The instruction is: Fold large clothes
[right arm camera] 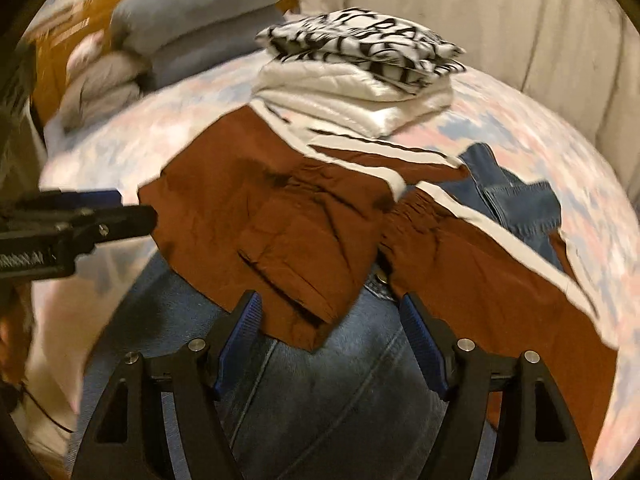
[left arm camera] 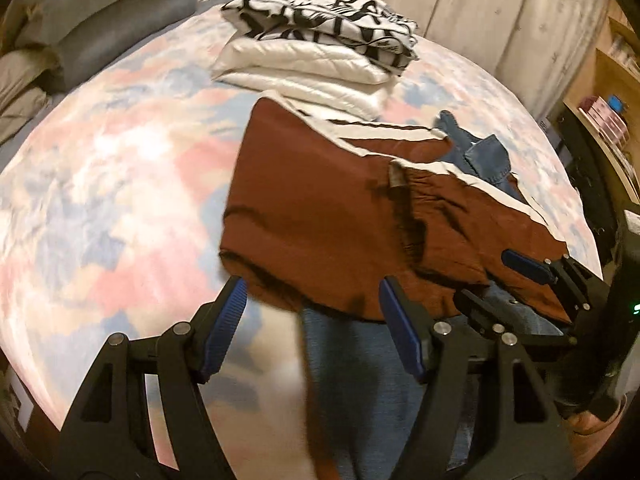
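A brown garment with white stripes (left arm camera: 320, 208) lies partly folded on the bed and shows in the right wrist view (right arm camera: 288, 220) too. Blue jeans (left arm camera: 352, 380) lie under it, also in the right wrist view (right arm camera: 320, 392), with a denim piece poking out beyond (right arm camera: 516, 196). My left gripper (left arm camera: 312, 296) is open and empty at the garment's near edge. My right gripper (right arm camera: 330, 320) is open and empty over the jeans, at the garment's near edge. It appears in the left wrist view (left arm camera: 500, 280), and the left one in the right wrist view (right arm camera: 138, 208).
A stack of folded clothes, white quilted (left arm camera: 312, 68) under black-and-white print (left arm camera: 328, 16), sits at the far side of the pastel bedspread (left arm camera: 120, 184). Grey pillows (left arm camera: 100, 12) lie at the far left. A curtain (left arm camera: 500, 8) hangs behind; shelves (left arm camera: 608, 112) stand right.
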A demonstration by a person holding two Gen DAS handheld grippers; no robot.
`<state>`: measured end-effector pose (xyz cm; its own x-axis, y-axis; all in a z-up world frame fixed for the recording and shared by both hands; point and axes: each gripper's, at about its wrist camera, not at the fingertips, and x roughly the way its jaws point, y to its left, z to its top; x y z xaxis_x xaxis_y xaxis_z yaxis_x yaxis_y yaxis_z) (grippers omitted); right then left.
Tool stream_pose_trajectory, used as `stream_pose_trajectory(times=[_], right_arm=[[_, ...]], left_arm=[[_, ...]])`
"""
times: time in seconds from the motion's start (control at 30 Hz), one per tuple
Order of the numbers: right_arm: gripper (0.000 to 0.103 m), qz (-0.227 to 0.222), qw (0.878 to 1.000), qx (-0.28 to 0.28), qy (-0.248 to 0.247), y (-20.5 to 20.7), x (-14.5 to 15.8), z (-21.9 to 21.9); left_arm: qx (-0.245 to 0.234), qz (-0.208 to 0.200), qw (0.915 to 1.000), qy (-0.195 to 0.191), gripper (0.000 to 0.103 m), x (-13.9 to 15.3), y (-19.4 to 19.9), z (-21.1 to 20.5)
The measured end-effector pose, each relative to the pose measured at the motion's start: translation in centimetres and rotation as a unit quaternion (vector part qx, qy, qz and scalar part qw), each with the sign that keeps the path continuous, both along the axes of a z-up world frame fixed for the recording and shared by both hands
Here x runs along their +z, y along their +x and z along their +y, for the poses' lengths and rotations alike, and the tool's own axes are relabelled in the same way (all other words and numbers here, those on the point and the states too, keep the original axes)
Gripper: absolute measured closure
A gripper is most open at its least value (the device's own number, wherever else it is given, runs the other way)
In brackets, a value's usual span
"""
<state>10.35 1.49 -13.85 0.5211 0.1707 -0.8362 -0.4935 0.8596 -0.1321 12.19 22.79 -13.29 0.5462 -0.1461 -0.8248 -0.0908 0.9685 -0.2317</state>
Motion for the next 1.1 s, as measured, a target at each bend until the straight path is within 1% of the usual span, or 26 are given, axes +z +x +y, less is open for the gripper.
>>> stream_pose_trajectory(times=[0.07,0.13,0.17,0.2,0.23,0.27,0.3,0.33,0.4,0.43,0.47,0.5,0.57,0.6,0.67,0.73,0.8,0.87,0.9,0.93,0.97,1.0,1.03,1.07,1.1], right_arm=[[0.03,-0.004,0.999,0.002,-0.034,0.7,-1.1,1.3],[0.031,-0.009,0.998,0.002,-0.057,1.4,-1.8,2.1],[0.037,-0.015,0.998,0.005,-0.061,1.6,-2.0,2.5],[0.048,-0.017,0.998,0.01,-0.059,1.9,-2.0,2.6],[0.079,-0.016,0.998,0.014,-0.057,2.3,-2.0,2.9],[0.09,-0.019,0.998,0.015,-0.054,2.6,-1.5,3.3],[0.09,-0.026,0.999,0.019,-0.043,3.0,-0.8,3.3],[0.094,-0.037,0.999,0.021,-0.028,3.2,0.2,3.4],[0.096,-0.067,0.997,0.02,0.024,3.6,3.5,2.8],[0.096,-0.077,0.996,0.016,0.046,3.8,4.9,2.3],[0.096,-0.091,0.992,0.003,0.082,4.1,7.0,1.1],[0.096,-0.101,0.989,-0.011,0.105,4.4,8.3,0.0],[0.097,-0.124,0.978,-0.06,0.154,5.0,11.0,-3.5],[0.097,-0.129,0.974,-0.08,0.17,5.2,11.7,-5.1],[0.096,-0.129,0.963,-0.13,0.198,5.9,12.1,-8.9],[0.096,-0.117,0.953,-0.188,0.206,6.4,11.1,-13.1],[0.096,-0.09,0.944,-0.242,0.204,6.8,8.7,-17.0],[0.095,-0.038,0.936,-0.295,0.191,7.2,5.3,-20.3],[0.093,0.003,0.931,-0.317,0.182,7.4,3.0,-21.8],[0.085,0.04,0.925,-0.334,0.174,7.4,1.0,-23.0],[0.075,0.061,0.921,-0.343,0.172,7.2,-0.4,-23.9],[0.071,0.077,0.918,-0.35,0.173,6.8,-1.6,-24.9],[0.062,0.084,0.916,-0.351,0.173,6.3,-2.3,-25.6],[0.056,0.084,0.916,-0.352,0.173,6.0,-2.5,-26.3],[0.052,0.081,0.916,-0.351,0.175,5.8,-2.6,-26.7]], left_arm=[[0.003,0.002,1.0,-0.002,0.037,-0.3,-0.1,0.5],[0.006,0.002,1.0,-0.004,0.037,-0.5,-0.1,0.6],[0.007,0.001,1.0,-0.005,0.037,-0.5,0.0,0.7],[0.009,0.0,0.9999,-0.005,0.037,-0.5,0.0,0.7],[0.011,-0.001,0.9999,-0.006,0.037,-0.5,0.1,0.8],[0.013,-0.004,0.9999,-0.007,0.037,-0.4,0.0,0.9],[0.014,-0.005,0.9999,-0.007,0.037,-0.3,0.1,0.8],[0.014,-0.006,0.9999,-0.007,0.037,-0.2,0.2,0.8],[0.014,-0.012,0.9998,-0.01,0.037,0.1,0.2,0.8],[0.014,-0.015,0.9997,-0.012,0.037,0.3,0.1,0.8],[0.014,-0.019,0.9996,-0.014,0.037,0.5,0.1,0.8],[0.013,-0.023,0.9995,-0.015,0.037,0.7,0.0,0.8],[0.01,-0.029,0.9994,-0.016,0.037,1.2,-0.2,0.5],[0.007,-0.032,0.9994,-0.015,0.037,1.3,-0.2,0.4],[0.0,-0.035,0.9994,-0.009,0.037,1.5,-0.2,-0.1],[-0.008,-0.038,0.9993,-0.004,0.037,1.7,-0.2,-0.6],[-0.017,-0.04,0.9991,0.001,0.037,1.9,0.0,-1.2],[-0.025,-0.039,0.9989,0.009,0.037,1.9,0.4,-1.8],[-0.028,-0.038,0.9988,0.012,0.037,1.8,0.7,-2.0],[-0.031,-0.037,0.9987,0.014,0.037,1.7,1.0,-2.2],[-0.036,-0.032,0.9987,0.016,0.037,1.6,1.5,-2.6],[-0.039,-0.028,0.9987,0.016,0.037,1.5,2.0,-2.7],[-0.043,-0.024,0.9987,0.015,0.037,1.3,2.5,-2.9],[-0.05,-0.017,0.9985,0.014,0.037,1.1,3.3,-3.2],[-0.054,-0.011,0.9984,0.013,0.037,0.8,4.0,-3.4]])
